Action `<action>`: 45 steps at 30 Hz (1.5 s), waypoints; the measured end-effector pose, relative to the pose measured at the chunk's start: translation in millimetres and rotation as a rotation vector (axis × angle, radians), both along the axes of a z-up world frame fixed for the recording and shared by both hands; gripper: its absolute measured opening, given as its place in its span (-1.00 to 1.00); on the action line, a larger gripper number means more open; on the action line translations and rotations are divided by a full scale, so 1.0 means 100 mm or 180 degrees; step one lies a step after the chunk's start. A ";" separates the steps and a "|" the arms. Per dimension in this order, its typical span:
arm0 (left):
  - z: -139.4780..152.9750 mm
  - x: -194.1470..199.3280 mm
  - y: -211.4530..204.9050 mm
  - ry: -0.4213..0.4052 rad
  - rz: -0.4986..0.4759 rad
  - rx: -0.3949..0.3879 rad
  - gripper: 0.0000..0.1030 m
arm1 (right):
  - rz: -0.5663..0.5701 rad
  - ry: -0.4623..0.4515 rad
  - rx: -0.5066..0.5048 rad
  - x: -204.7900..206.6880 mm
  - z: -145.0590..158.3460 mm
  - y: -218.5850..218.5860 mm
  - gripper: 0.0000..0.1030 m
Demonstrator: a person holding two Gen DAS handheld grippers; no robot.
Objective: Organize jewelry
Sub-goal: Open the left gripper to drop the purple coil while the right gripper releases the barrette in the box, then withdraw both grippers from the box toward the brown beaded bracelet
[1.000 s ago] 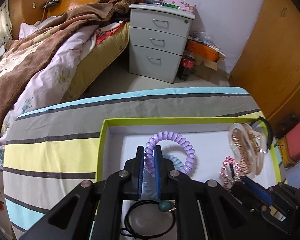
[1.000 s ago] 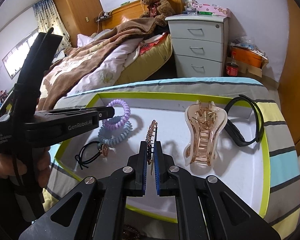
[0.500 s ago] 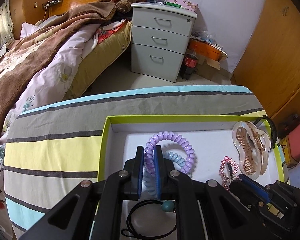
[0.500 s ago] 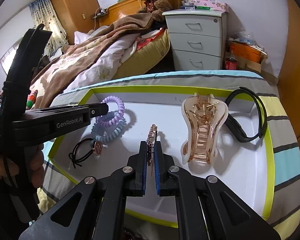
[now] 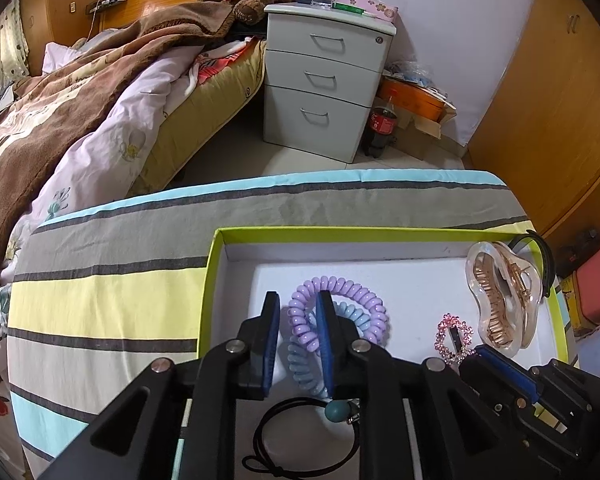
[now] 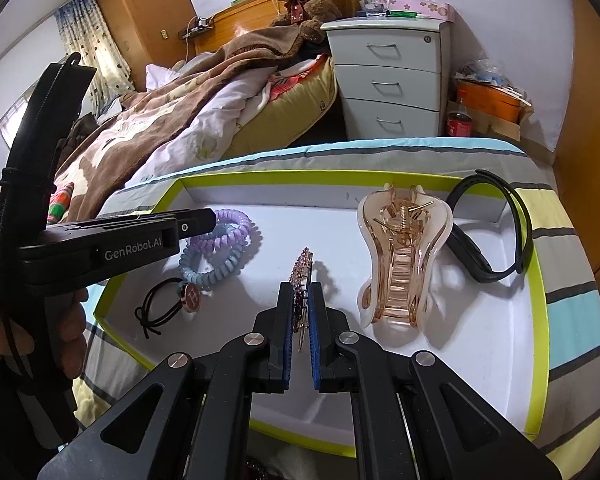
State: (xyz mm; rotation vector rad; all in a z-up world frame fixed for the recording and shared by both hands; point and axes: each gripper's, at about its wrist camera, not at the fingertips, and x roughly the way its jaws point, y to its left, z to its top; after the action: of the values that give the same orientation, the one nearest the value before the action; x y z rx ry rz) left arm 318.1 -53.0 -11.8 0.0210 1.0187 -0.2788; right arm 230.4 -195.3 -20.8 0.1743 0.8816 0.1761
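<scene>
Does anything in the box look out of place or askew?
Yes: the black band hangs over the far right rim of the green-edged box, partly outside it. The hair claw leans against it. The other pieces lie flat inside.

A shallow tray [image 6: 538, 280] with a white floor and lime-green rim holds all the pieces. At its 9 o'clock side a purple spiral hair tie [image 5: 352, 292] lies over a pale blue spiral hair tie [image 5: 306, 364], the two touching. Toward 7 o'clock lies a black elastic hair tie [image 6: 160, 308] with a round charm. Near the centre a pink rhinestone hair clip [image 6: 302, 270] stands on edge. Just toward 3 o'clock lies a translucent amber claw clip [image 6: 400, 264], and past it a black band [image 6: 496, 232] curls against the 2 o'clock corner.
</scene>
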 end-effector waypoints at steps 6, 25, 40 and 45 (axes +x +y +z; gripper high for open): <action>0.00 0.00 0.00 -0.0003 -0.0007 -0.0006 -0.55 | -0.0029 -0.0017 -0.0008 -0.01 0.02 0.00 -0.81; 0.06 -0.07 0.04 -0.0079 0.0003 -0.0047 -0.17 | -0.0064 -0.0111 -0.0044 -0.12 0.12 -0.01 -0.70; 0.29 -0.39 0.14 -0.0221 0.0020 -0.0105 -0.13 | -0.0045 -0.0237 -0.0061 -0.34 0.27 0.06 -0.67; 0.37 -0.53 0.18 -0.0274 0.0016 -0.0121 -0.12 | -0.0042 -0.0288 -0.0041 -0.47 0.33 0.07 -0.63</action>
State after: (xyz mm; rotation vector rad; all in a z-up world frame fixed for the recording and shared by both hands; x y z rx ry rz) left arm 264.9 -35.3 25.4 -0.0038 0.9276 -0.2903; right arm 183.4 -187.9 12.1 0.1591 0.7914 0.1647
